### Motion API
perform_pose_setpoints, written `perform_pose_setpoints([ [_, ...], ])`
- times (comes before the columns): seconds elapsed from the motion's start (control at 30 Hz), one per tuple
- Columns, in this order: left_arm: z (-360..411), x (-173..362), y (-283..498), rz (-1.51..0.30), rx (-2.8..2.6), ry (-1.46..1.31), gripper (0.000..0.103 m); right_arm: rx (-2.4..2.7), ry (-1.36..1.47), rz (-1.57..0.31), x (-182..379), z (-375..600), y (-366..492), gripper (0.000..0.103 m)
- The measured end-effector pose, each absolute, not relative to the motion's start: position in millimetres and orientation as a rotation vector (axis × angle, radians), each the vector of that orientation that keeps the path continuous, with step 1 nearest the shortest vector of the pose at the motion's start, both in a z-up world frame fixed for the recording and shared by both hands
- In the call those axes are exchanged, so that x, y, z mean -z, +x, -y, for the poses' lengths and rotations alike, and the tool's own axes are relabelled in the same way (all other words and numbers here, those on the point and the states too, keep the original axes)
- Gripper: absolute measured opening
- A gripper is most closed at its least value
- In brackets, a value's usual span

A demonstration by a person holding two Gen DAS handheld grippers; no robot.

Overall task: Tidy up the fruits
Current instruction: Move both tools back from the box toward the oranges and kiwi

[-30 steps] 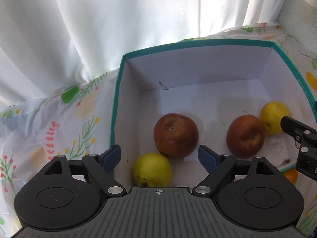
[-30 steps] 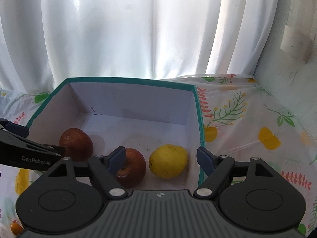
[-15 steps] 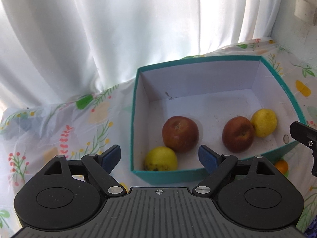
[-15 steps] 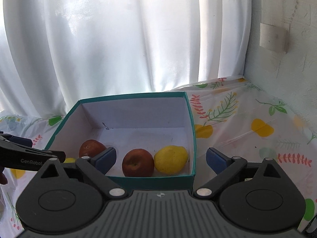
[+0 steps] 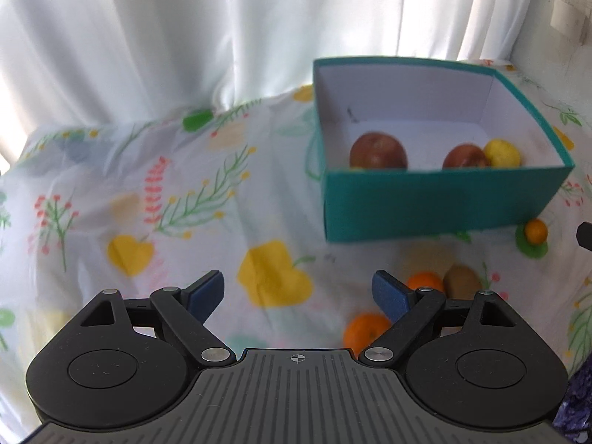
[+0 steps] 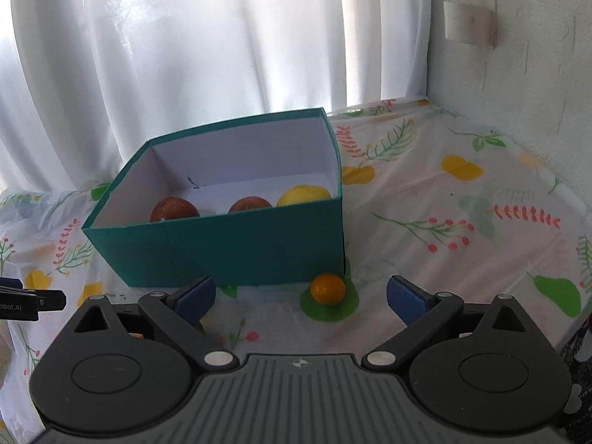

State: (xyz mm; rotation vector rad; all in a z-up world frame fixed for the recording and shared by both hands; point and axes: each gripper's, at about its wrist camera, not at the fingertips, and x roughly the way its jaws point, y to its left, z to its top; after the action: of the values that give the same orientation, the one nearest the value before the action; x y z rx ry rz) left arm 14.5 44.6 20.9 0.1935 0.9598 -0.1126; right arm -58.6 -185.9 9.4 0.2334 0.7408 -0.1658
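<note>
A teal box (image 5: pixel 440 199) (image 6: pixel 236 248) with a white inside stands on the floral cloth. It holds two red apples (image 5: pixel 377 150) (image 5: pixel 464 157) and a yellow fruit (image 5: pixel 502 153) (image 6: pixel 303 195). Outside it lie a small orange (image 5: pixel 535 231) (image 6: pixel 327 288), two more oranges (image 5: pixel 423 281) (image 5: pixel 364 333) and a kiwi (image 5: pixel 460 279). My left gripper (image 5: pixel 298 292) is open and empty, back from the box. My right gripper (image 6: pixel 299 292) is open and empty, with the small orange just ahead between its fingers.
A floral cloth (image 5: pixel 166 203) covers the table. White curtains (image 6: pixel 185 55) hang behind, and a white wall (image 6: pixel 518 37) stands at the right. The left gripper's tip (image 6: pixel 33 301) shows at the left edge of the right wrist view.
Both grippers have pulled back and away from the box; it now looks smaller and its front wall shows. Loose oranges and a kiwi have come into view. Both stay open.
</note>
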Motion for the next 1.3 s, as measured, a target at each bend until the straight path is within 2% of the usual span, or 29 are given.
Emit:
perform_pose_setpoints([
  [0.23, -61.0, 3.9, -8.4, -1.019, 0.112, 0.202, 0.091, 0.148, 0.231, -0.789, 3.8, 168.4, -70.9, 0.099],
  [1.03, -57.2, 29.3, -27.6, -1.114, 0.201, 0.221, 0.091, 0.166, 0.200, -0.853, 11.9, 158.2, -81.2, 0.099],
  [1.3, -59.3, 39.4, -22.7, -1.133, 0.191, 0.191, 0.087, 0.158, 0.204, -0.862, 15.6, 159.0, -77.7, 0.099],
])
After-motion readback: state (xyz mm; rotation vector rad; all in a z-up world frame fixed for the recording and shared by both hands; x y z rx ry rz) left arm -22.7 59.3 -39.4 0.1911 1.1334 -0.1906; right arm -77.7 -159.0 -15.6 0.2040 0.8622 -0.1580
